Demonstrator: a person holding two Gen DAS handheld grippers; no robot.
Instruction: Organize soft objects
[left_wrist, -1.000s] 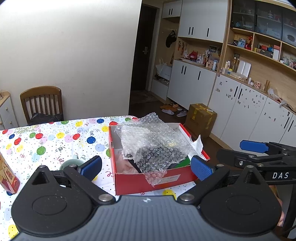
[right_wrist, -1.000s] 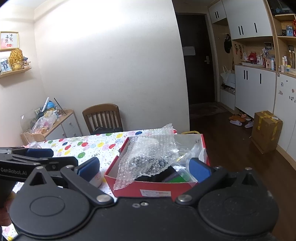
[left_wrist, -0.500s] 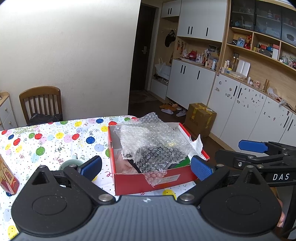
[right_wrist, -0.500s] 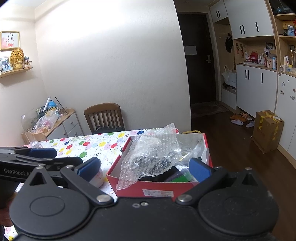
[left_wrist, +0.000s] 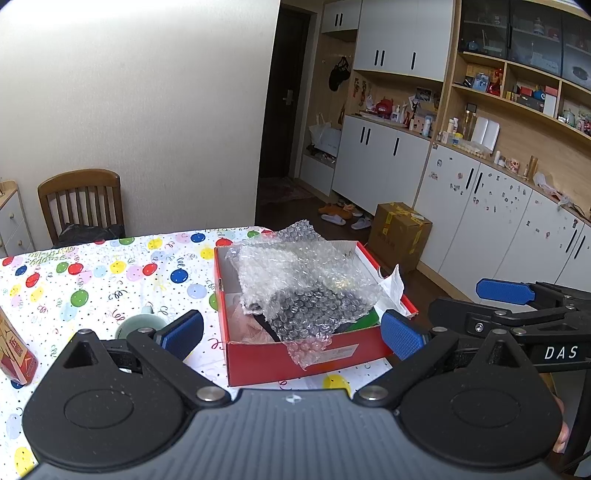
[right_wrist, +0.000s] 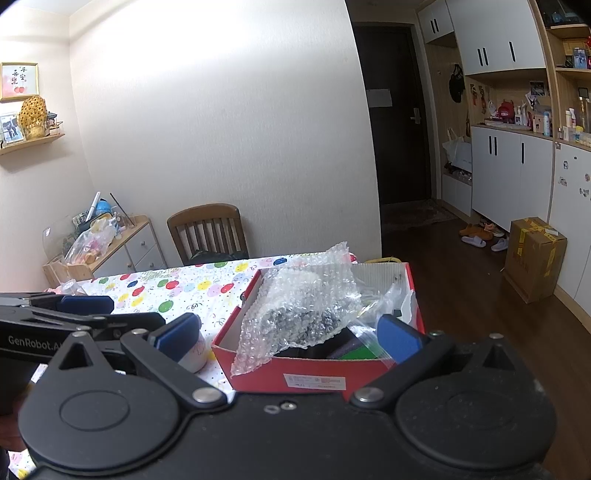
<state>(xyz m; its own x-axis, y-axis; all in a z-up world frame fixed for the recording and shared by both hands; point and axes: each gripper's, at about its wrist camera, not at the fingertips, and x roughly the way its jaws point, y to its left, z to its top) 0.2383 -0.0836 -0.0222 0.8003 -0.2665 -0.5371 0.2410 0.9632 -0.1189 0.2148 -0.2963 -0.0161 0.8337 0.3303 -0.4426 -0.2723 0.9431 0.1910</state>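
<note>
dining rm w/ cream wall, dark door, white cabinets + wood shelving along the rt side. wooden chair (left_wrist: 79, 201) at far edge of table (left_wrist: 92, 280), which has a white cloth w/ coloured balloon dots. cardboard carton (left_wrist: 400, 236) on the dark floor by the cabinets, slippers near it.

red shoebox (left_wrist: 295, 356), lid off, sits at table's near rt corner. sheet of bubble wrap (left_wrist: 303, 284) lies crumpled across the box contents, one flap hanging over the front wall, another sticking up at the back. under it: dark item, smthg green, smthg pink at the left side, white plastic at the rt edge; can't id them further.

pale green cup (left_wrist: 138, 326) on cloth just left of box, partly behind a blue pad. red/gold carton (left_wrist: 14, 349) at far left edge of frame.

left gripper (left_wrist: 291, 330): fingers spread wide, nothing between them, hovering short of the box front. right gripper (right_wrist: 288, 334): also spread wide, empty, box seen betw the pads. each gripper shows in the other's view, side by side, apart.
</note>
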